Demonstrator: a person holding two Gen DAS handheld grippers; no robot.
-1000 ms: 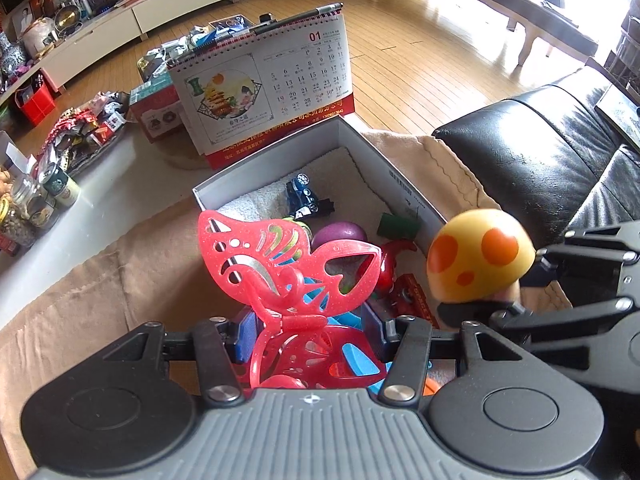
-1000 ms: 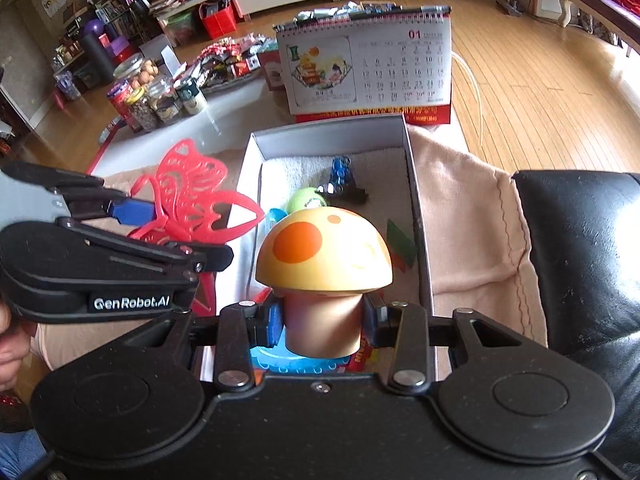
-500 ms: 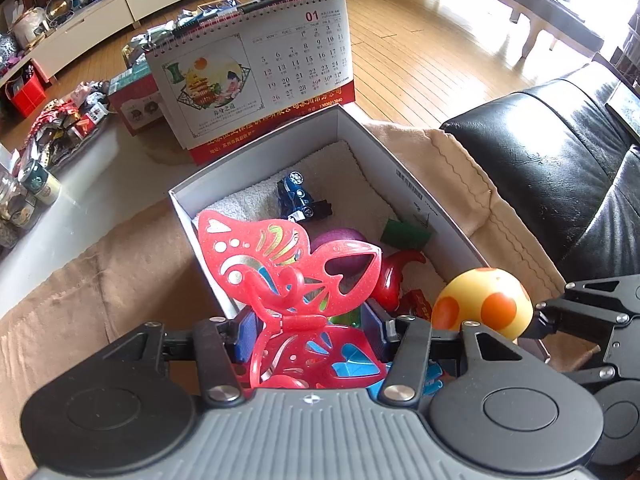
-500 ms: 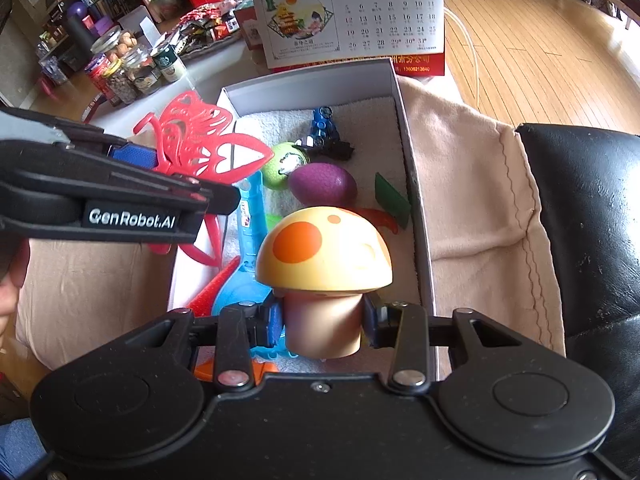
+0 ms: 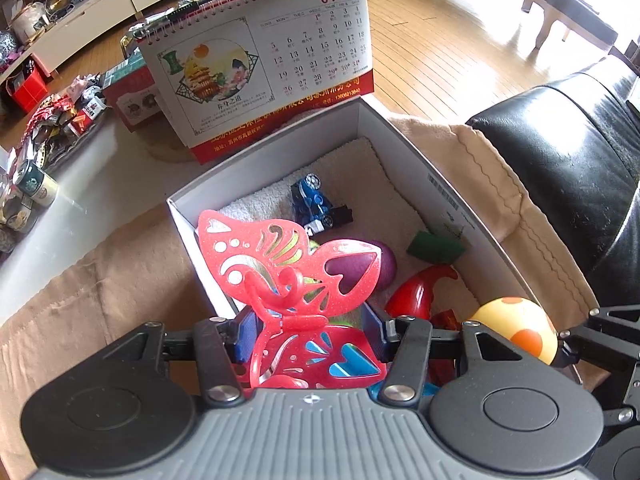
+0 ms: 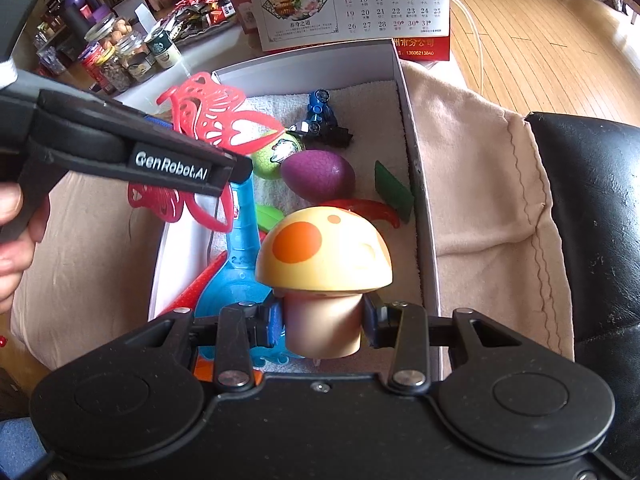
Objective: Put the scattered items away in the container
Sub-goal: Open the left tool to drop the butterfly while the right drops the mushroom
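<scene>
1. Compared with one second earlier, both grippers had come lower and closer to the box [image 5: 404,148]; the calendar [image 5: 264,60] behind the box looked larger in both views.
2. The mushroom [image 6: 324,248], which before hung above the right wall of the box, was now low inside the box, near its right wall.
3. The butterfly [image 5: 288,264] had moved with the left gripper [image 5: 306,330] and stood over the left wall of the box, its top wings reaching over the inside.
4. The left gripper was clamped on the lower half of the butterfly, the blue pads against both sides.
5. The right gripper [image 6: 322,322] was clenched on the stem of the mushroom, cap upward.
6. The box was open, white, and lined with a pale towel [image 6: 360,104].
7. In the box lay a blue car [image 5: 314,202] near the wall next to the calendar, a purple egg [image 6: 318,176] in the middle, a green ball [image 6: 272,158] beside the egg, a green block [image 5: 436,246] against the right wall, a red chili [image 5: 416,294], and a blue scoop [image 6: 236,280] along the left wall.
8. The box stood on a beige cloth [image 6: 476,168].
</scene>
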